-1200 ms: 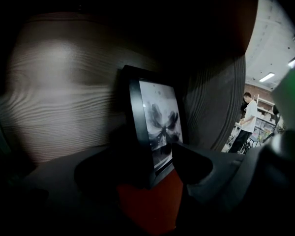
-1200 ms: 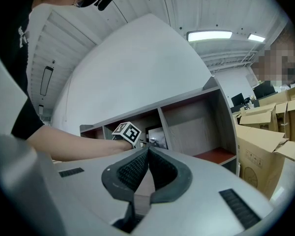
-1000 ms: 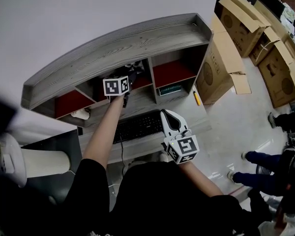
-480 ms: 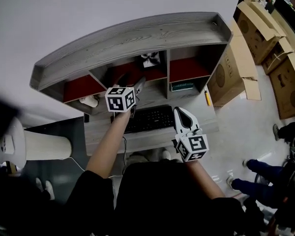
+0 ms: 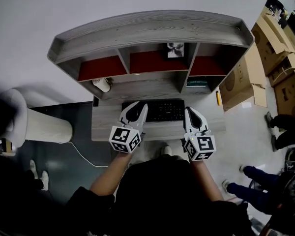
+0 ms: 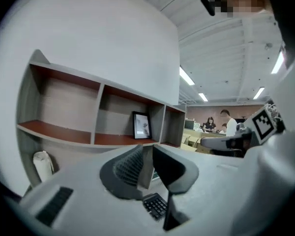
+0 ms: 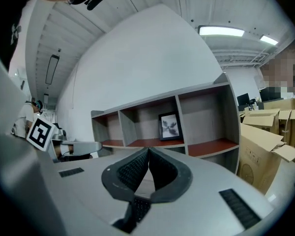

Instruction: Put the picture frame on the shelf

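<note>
Left claw (image 5: 139, 106) is closing, a thin gap is left between its tips and nothing sits in that gap; in the left gripper view (image 6: 146, 149) I see only the keyboard through it. Right claw (image 5: 191, 111) is closed, tips touching, empty, same in the right gripper view (image 7: 148, 150). Both claws hover low in the frame over the front edge of the tabletop (image 5: 105, 124), either side of the black keyboard (image 5: 160, 110), pointing at the shelf (image 5: 152, 31).

Picture frame (image 5: 175, 49) stands upright in the middle compartment of the shelf, at that compartment's right end, just beside the divider, well apart from both claws. I see it centre frame in the left gripper view (image 6: 141, 125) and in the right gripper view (image 7: 170, 126), black border, pale print.

White cup-like thing (image 5: 102, 84) sits on the tabletop under the left compartment. Cardboard boxes (image 5: 278, 48) fill the upper right of the frame.
</note>
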`<state>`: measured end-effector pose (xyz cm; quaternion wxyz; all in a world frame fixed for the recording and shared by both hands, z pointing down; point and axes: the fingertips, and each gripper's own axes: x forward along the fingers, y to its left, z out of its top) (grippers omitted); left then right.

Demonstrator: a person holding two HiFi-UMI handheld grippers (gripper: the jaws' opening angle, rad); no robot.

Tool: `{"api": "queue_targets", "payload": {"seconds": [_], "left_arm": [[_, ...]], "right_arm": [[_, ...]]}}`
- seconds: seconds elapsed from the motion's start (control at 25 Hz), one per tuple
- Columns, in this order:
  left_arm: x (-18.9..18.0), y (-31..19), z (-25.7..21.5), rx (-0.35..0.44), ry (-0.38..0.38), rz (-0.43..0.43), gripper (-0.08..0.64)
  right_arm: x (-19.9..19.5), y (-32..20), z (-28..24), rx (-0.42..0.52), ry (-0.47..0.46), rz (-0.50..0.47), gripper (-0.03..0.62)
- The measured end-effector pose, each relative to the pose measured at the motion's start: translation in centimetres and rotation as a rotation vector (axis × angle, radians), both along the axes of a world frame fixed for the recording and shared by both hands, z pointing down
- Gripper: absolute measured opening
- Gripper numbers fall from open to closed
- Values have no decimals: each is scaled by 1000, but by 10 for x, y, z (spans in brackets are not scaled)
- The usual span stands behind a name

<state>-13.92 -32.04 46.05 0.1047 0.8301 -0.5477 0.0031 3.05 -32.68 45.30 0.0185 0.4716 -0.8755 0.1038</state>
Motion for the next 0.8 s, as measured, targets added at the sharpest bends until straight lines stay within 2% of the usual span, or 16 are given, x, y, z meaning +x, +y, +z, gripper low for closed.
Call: {"api": "queue_targets", "payload": {"seconds": [0.16, 0.32, 0.44, 0.52, 0.64, 0.8], "left_arm": [[-38, 53, 5, -14, 8, -51, 17], [-93, 96, 3, -25, 16, -146, 17], [-129, 126, -3, -19, 13, -196, 17], [-149, 144, -5, -17, -7, -223, 17], [-173, 167, -6, -16, -24, -249, 17], [-191, 188, -4, -18, -3, -251, 17]], "right_arm": [[-36, 24, -3, 3, 36, -32, 12], [-68, 53, -2, -11, 55, -51, 12], [-94, 73, -3, 18, 113, -55, 12], [-113, 85, -7, 33, 119, -62, 12], [-137, 102, -9, 25, 114, -81, 12], [-156, 121, -5, 21, 135, -88, 12]]}}
